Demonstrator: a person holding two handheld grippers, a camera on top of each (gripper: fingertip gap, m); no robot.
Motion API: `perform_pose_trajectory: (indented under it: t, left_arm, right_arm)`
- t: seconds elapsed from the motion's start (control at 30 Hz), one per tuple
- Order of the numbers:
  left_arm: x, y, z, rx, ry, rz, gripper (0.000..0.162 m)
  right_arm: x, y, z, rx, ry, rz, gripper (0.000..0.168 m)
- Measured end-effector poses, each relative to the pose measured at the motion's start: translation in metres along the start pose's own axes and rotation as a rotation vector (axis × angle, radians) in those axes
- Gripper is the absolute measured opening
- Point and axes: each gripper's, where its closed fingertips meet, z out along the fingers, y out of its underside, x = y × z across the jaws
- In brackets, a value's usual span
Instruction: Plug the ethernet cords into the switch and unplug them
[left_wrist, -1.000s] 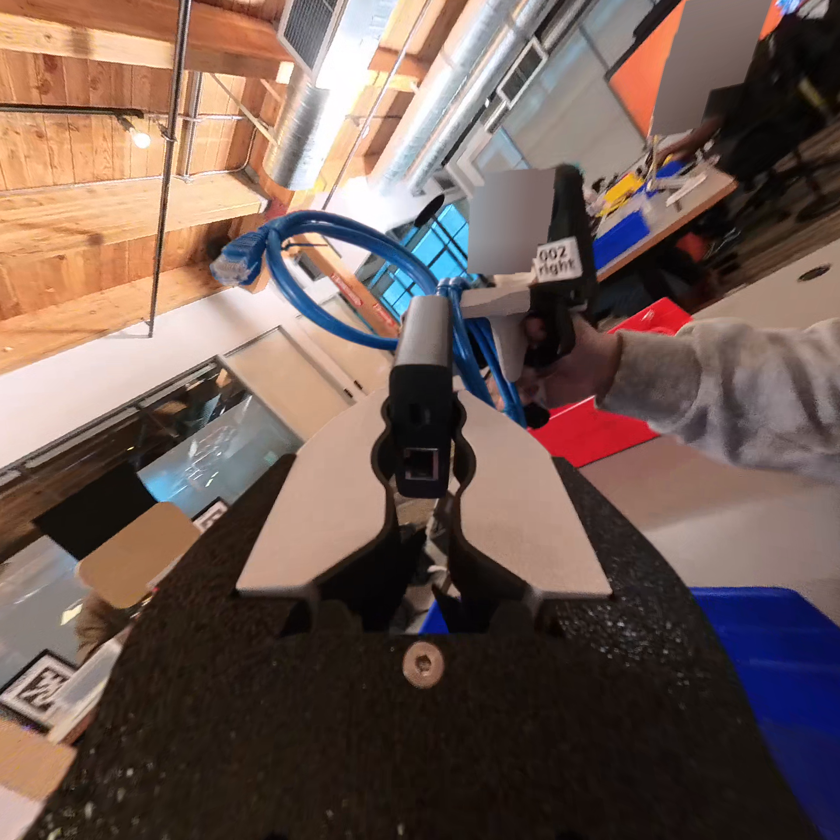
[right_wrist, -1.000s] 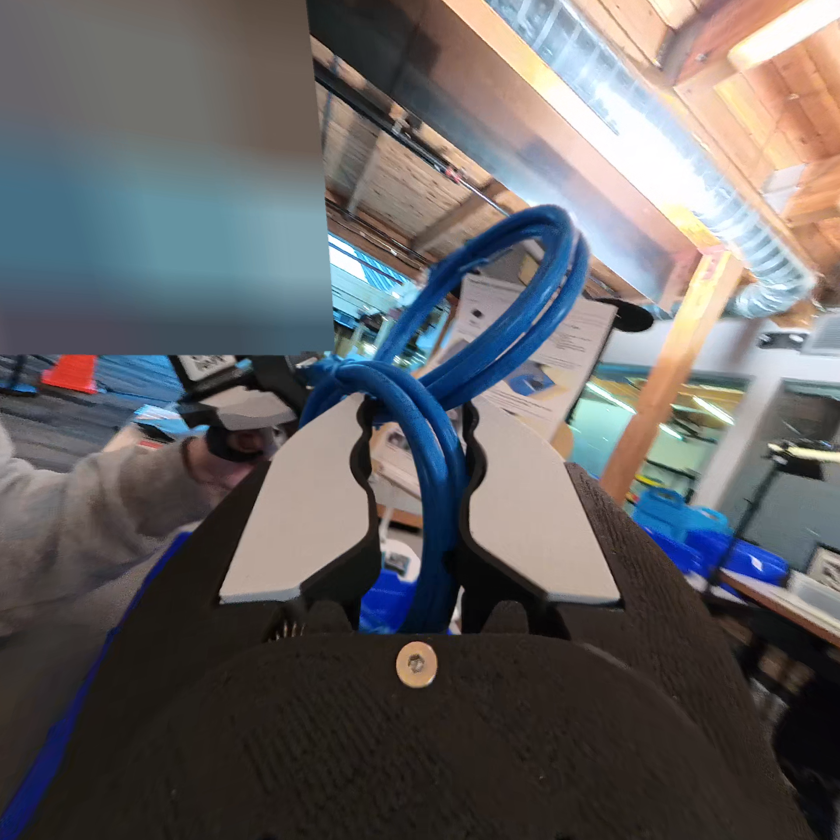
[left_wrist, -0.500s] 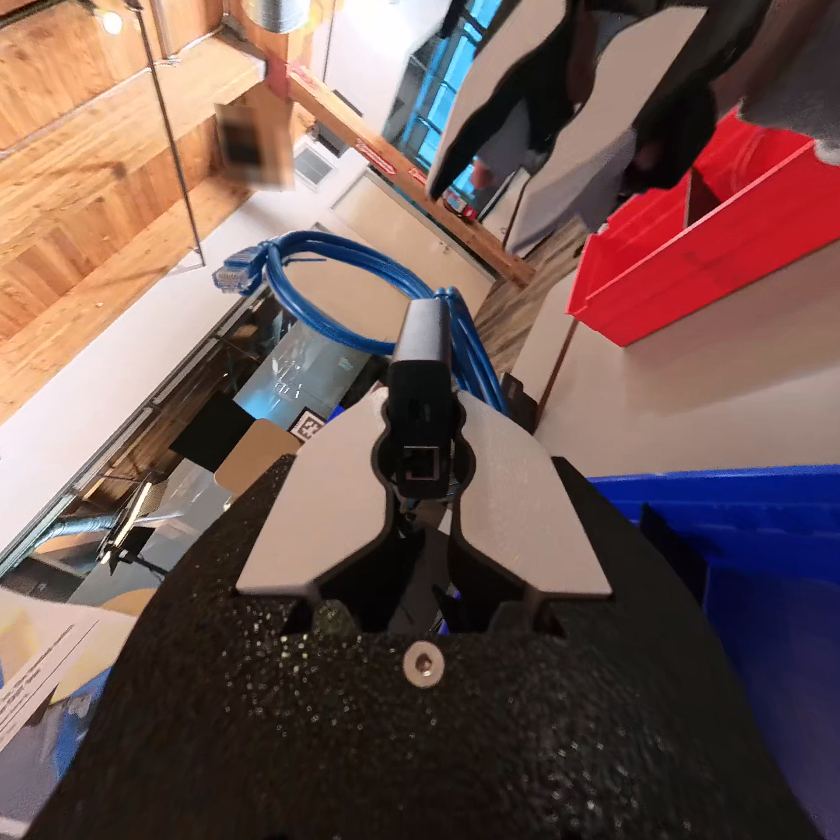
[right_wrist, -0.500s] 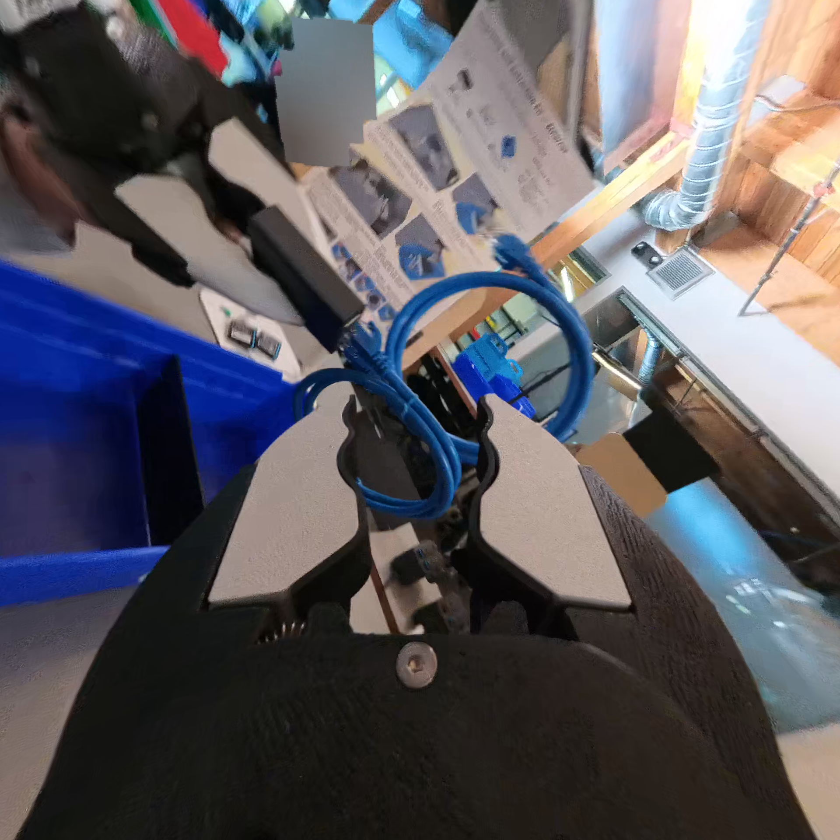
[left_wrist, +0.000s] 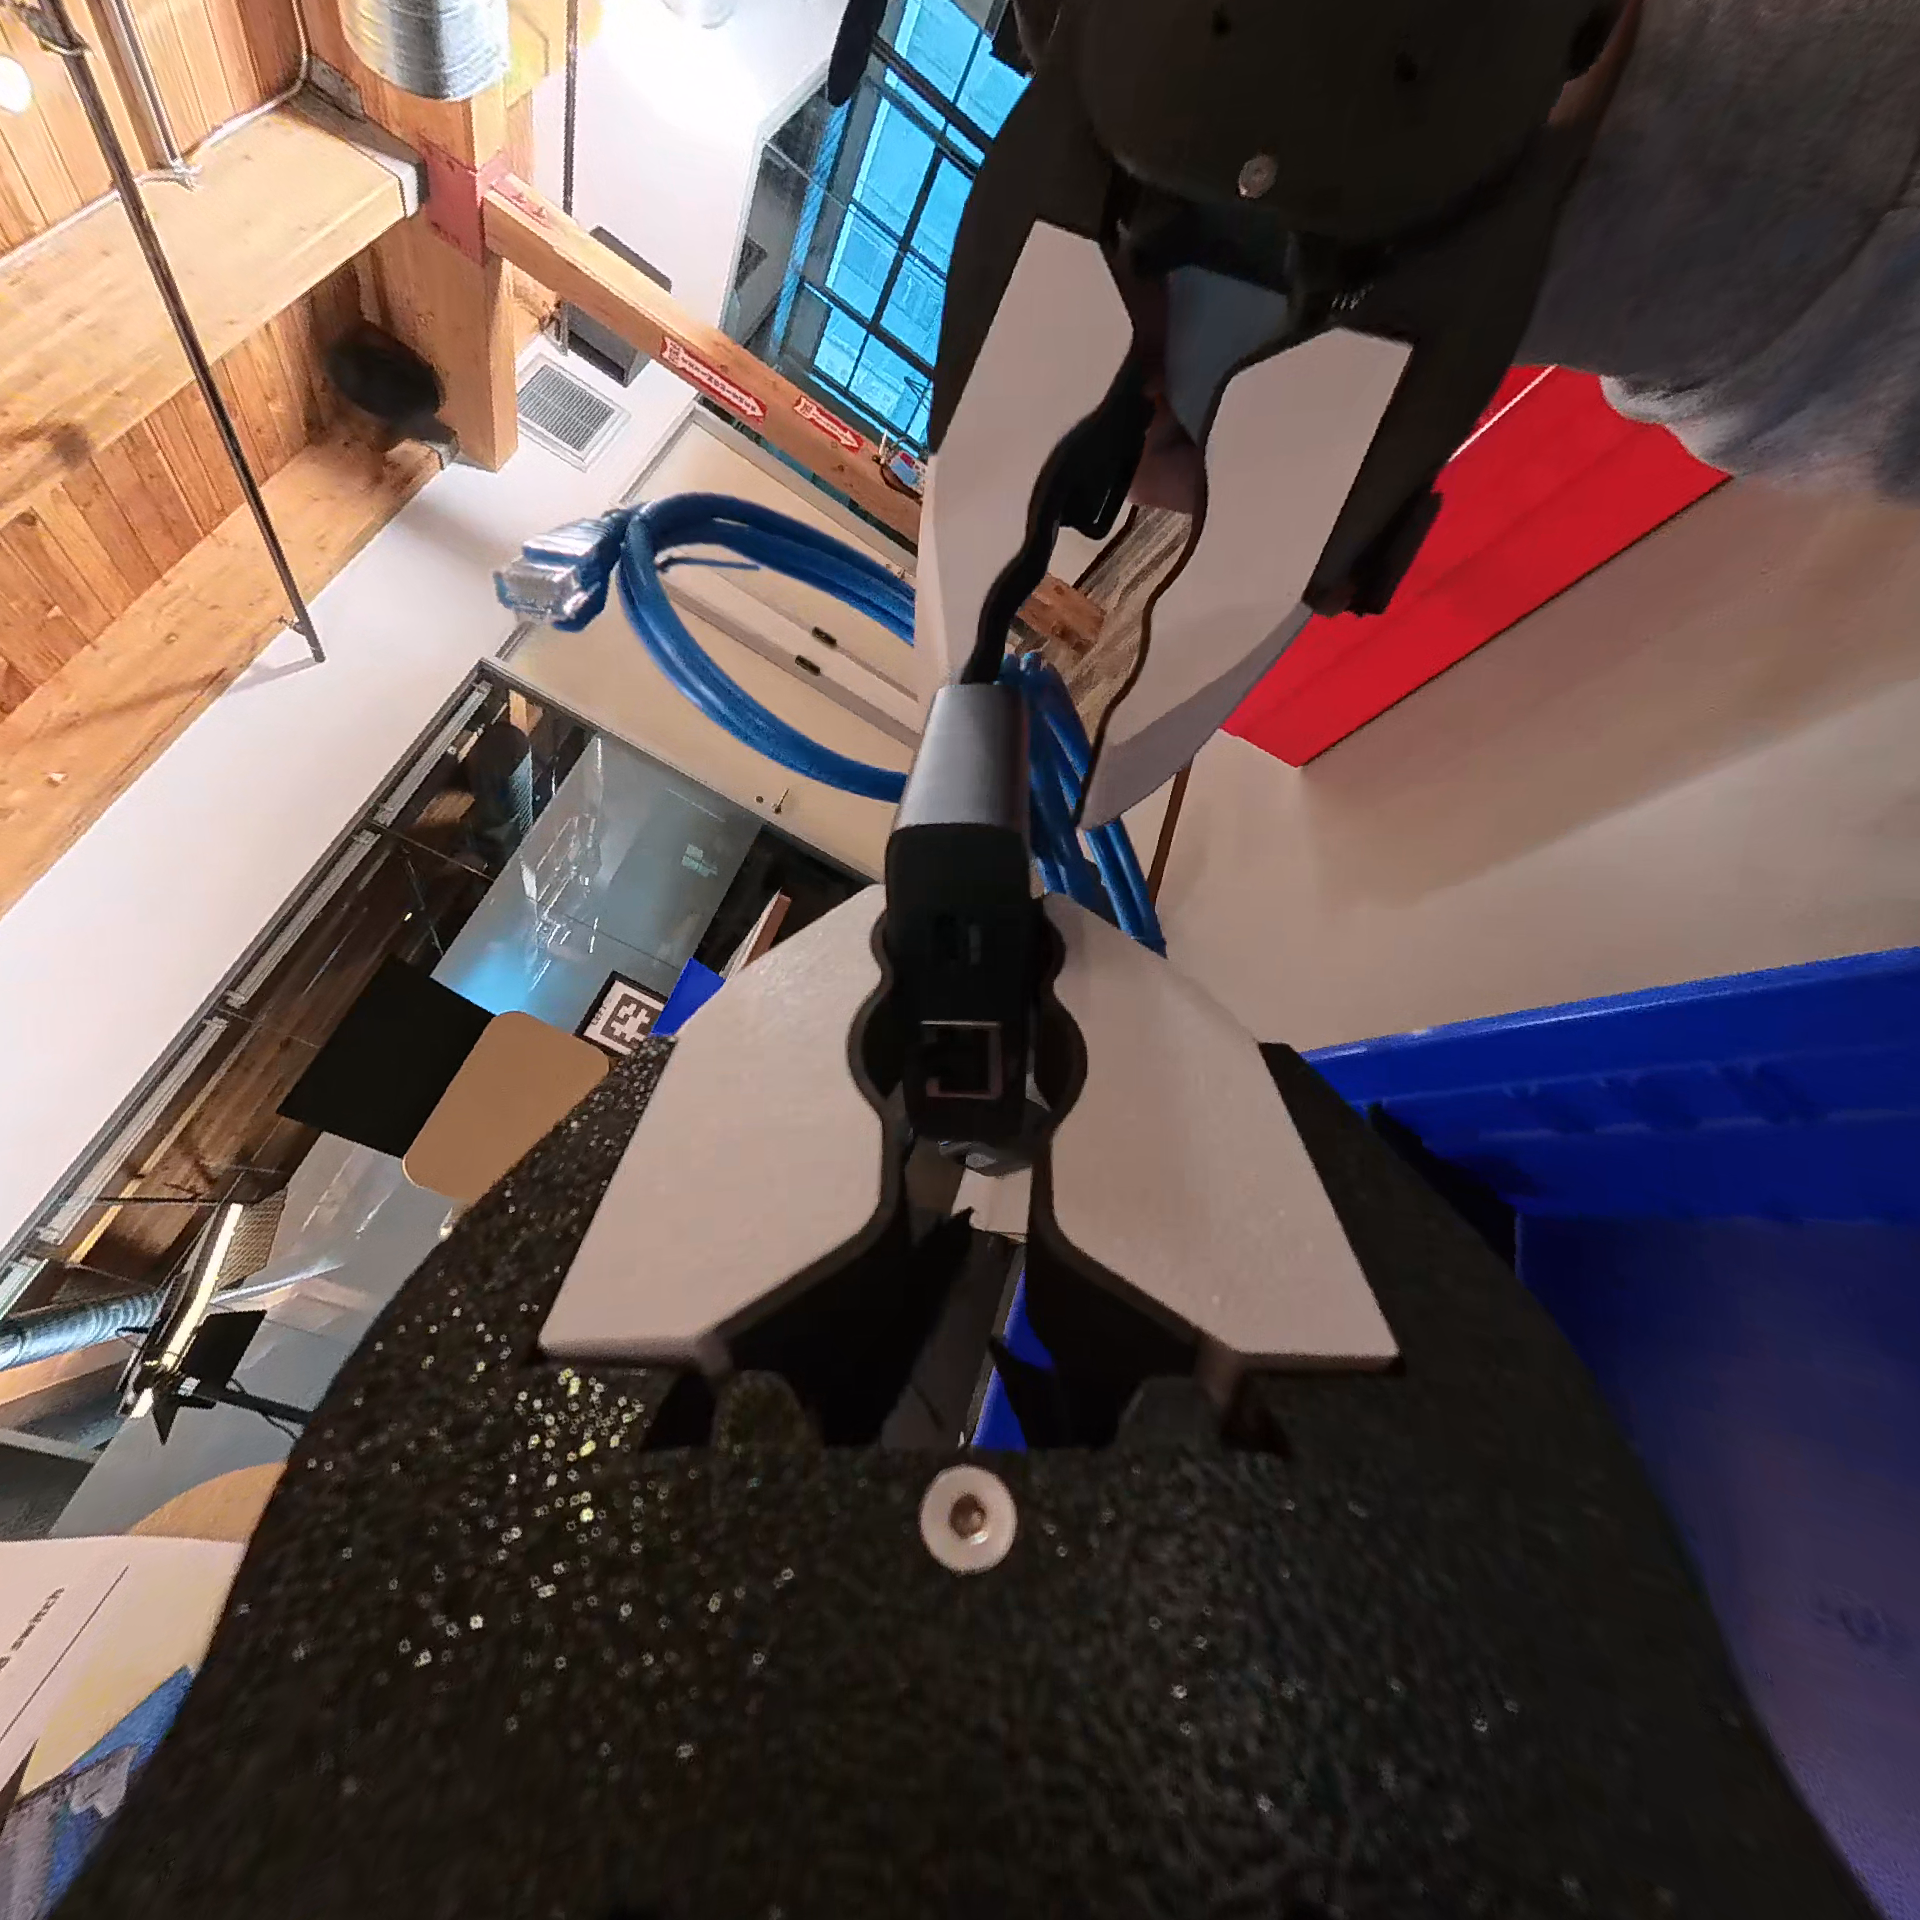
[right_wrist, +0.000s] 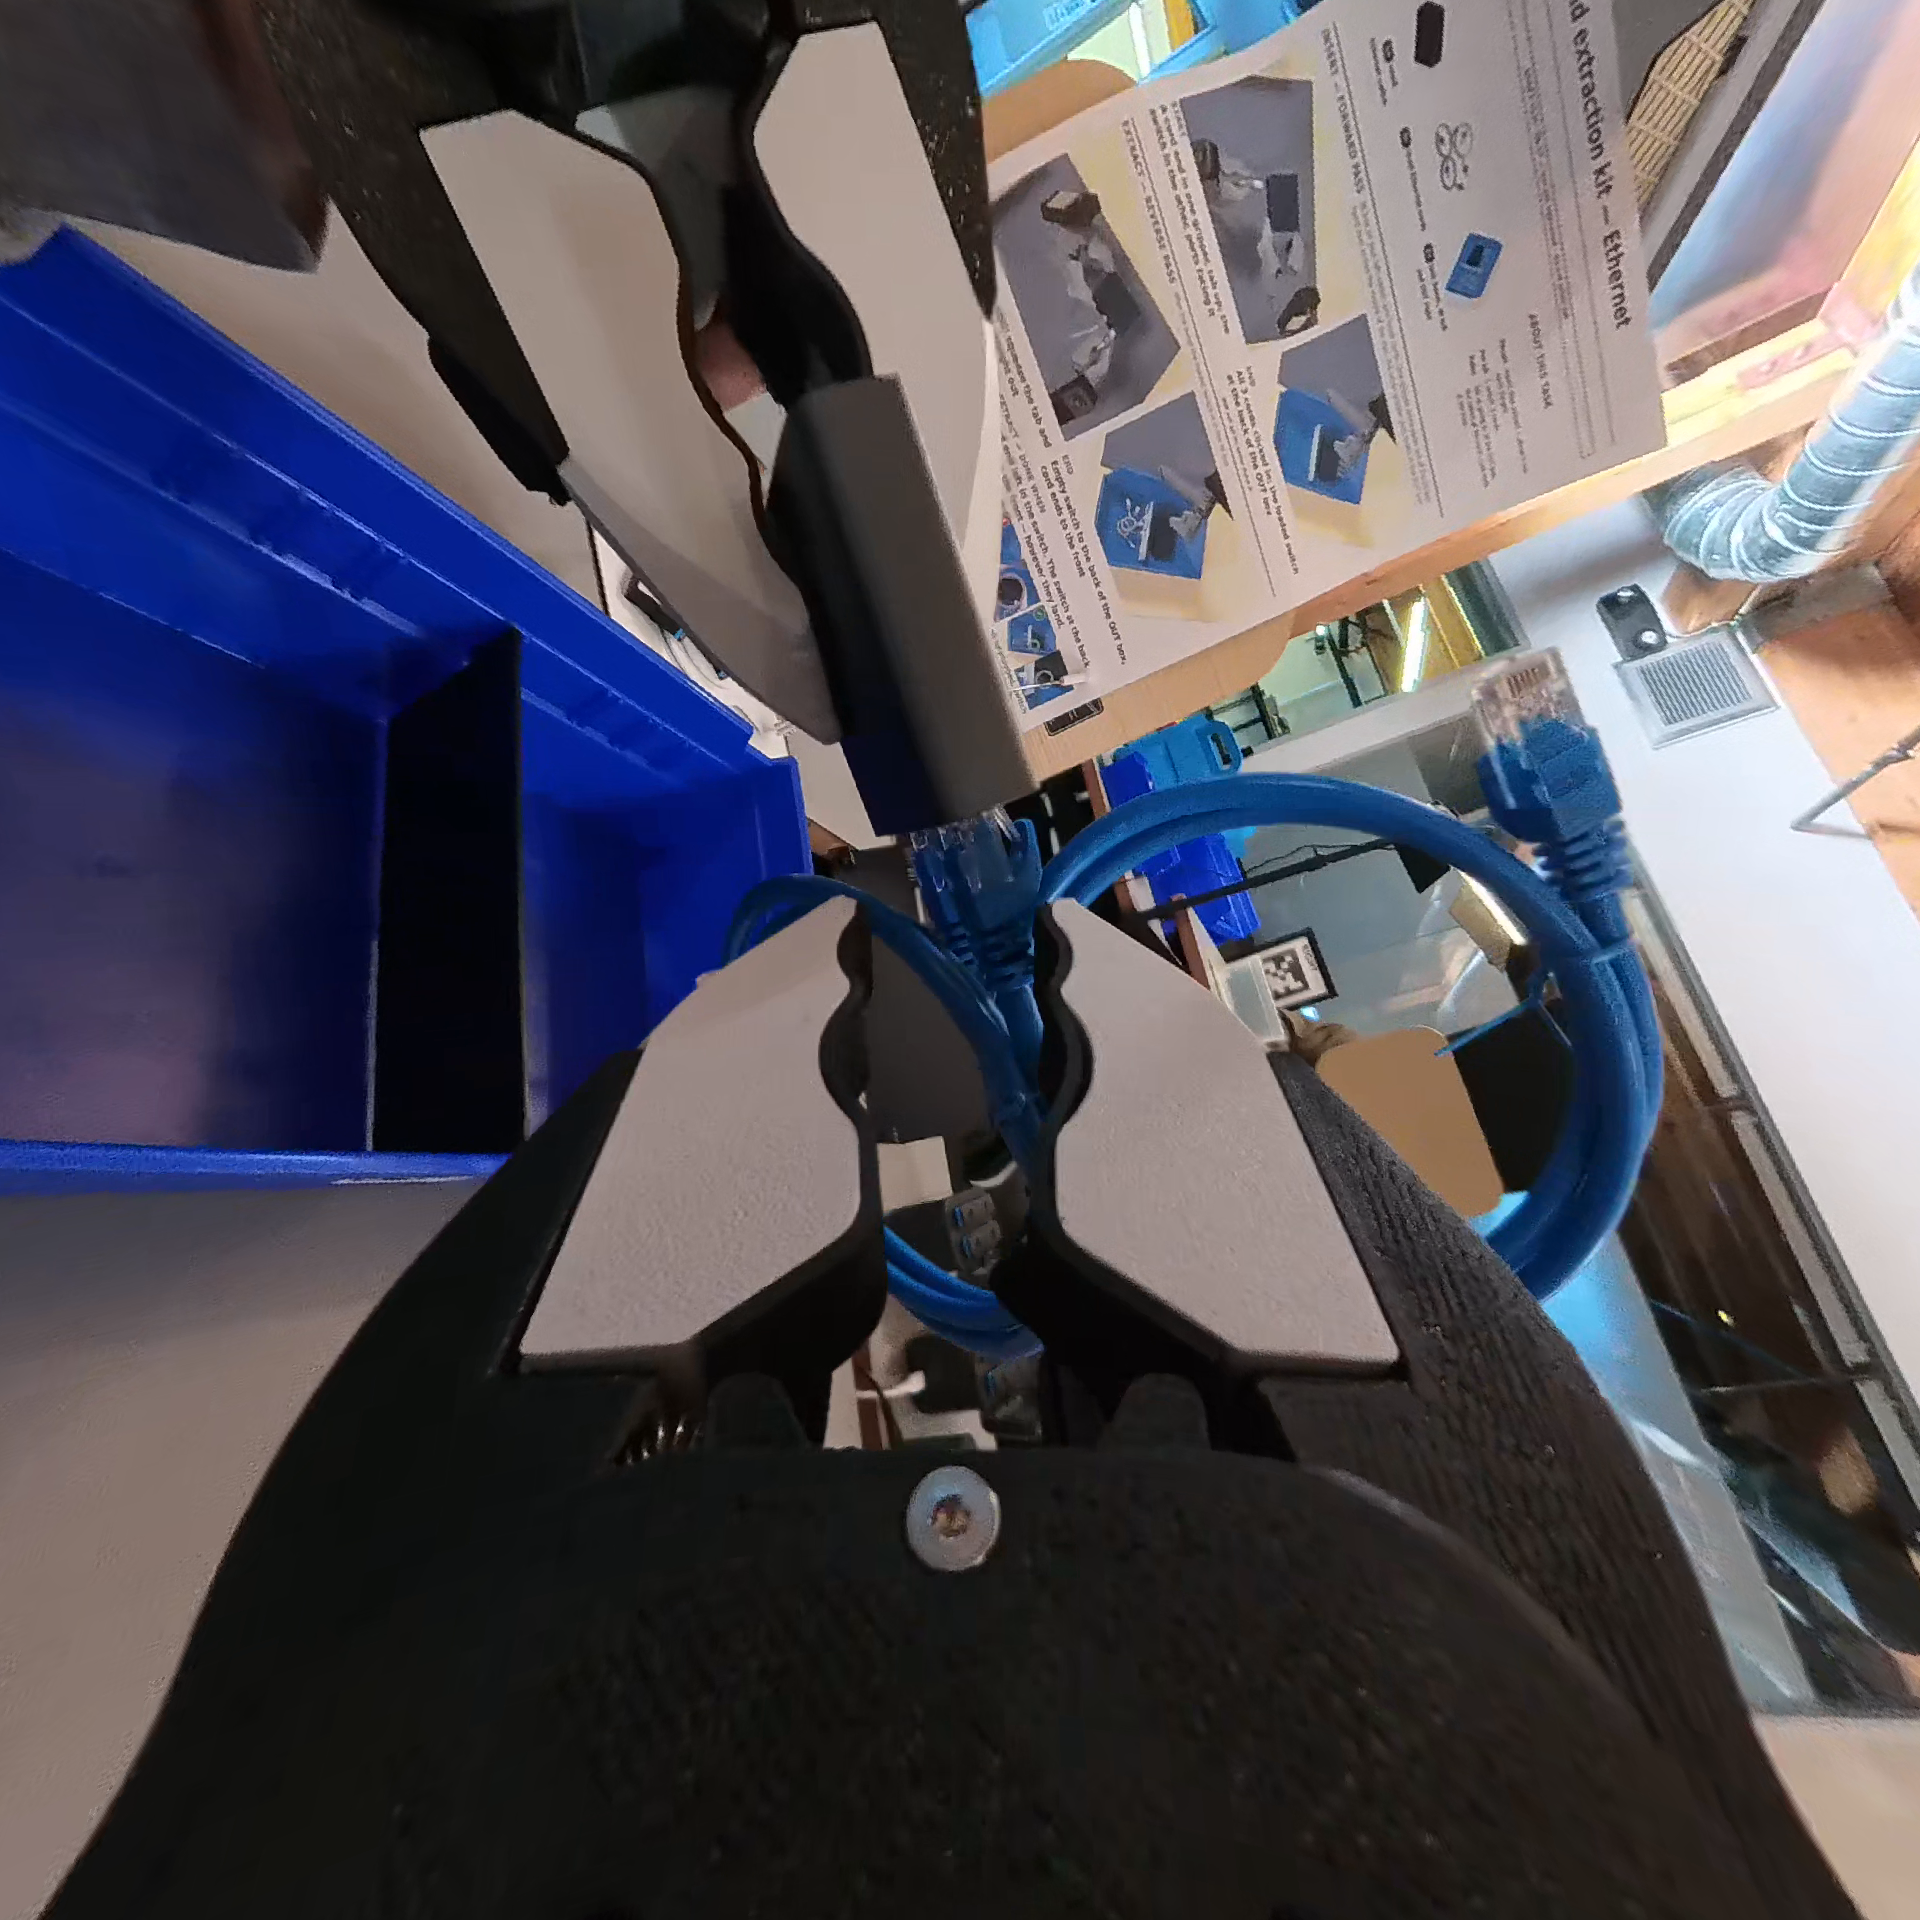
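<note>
A pale surface (left_wrist: 1507, 810) carries a blue bin (left_wrist: 1683, 1049) and, well apart from it, a red bin (left_wrist: 1486, 582).

Timber ceiling (left_wrist: 156, 343), blue-paned window (left_wrist: 873, 270), perhaps daylight.

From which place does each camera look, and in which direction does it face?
Left wrist view: sits on the left hand-held gripper, facing the right hand-held gripper; its jaws clamp a small black box-shaped network adapter.
Right wrist view: sits on the right hand-held gripper, facing the left one; its jaws stand apart around a coiled blue network cable.
Both share the adapter, cable and blue plastic bin.
</note>
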Motion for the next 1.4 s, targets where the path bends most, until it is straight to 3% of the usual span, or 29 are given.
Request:
perform_pose_trajectory:
  t: [0.03,0.23,0.37,0.57,0.9,1.1,1.4]
  left_arm:
    - [0.001,0.001,0.0,-0.004,0.005,0.002,0.021]
    - [0.008,0.006,0.002,-0.049,0.045,0.033,0.021]
    - [0.015,-0.008,0.0,0.045,0.097,-0.011,0.022]
    - [0.015,-0.002,-0.001,0.023,0.097,0.014,0.02]
    - [0.014,-0.034,-0.032,0.365,0.218,-0.172,0.02]
    - [0.027,-0.047,-0.028,0.388,0.272,-0.137,0.02]
    - [0.03,-0.047,-0.026,0.326,0.25,-0.054,0.023]
  right_arm:
    - [-0.001,0.001,0.001,-0.007,0.0,-0.007,0.028]
    - [-0.009,0.006,0.009,-0.046,-0.033,-0.033,0.028]
    - [-0.018,0.006,0.016,-0.06,-0.064,-0.062,0.031]
    - [-0.02,0.01,0.022,-0.079,-0.06,-0.089,0.031]
    - [-0.02,-0.031,-0.003,0.253,-0.16,0.111,0.03]
    - [-0.033,-0.033,0.003,0.176,-0.165,-0.018,0.025]
    - [-0.032,-0.027,0.003,0.05,-0.134,-0.051,0.024]
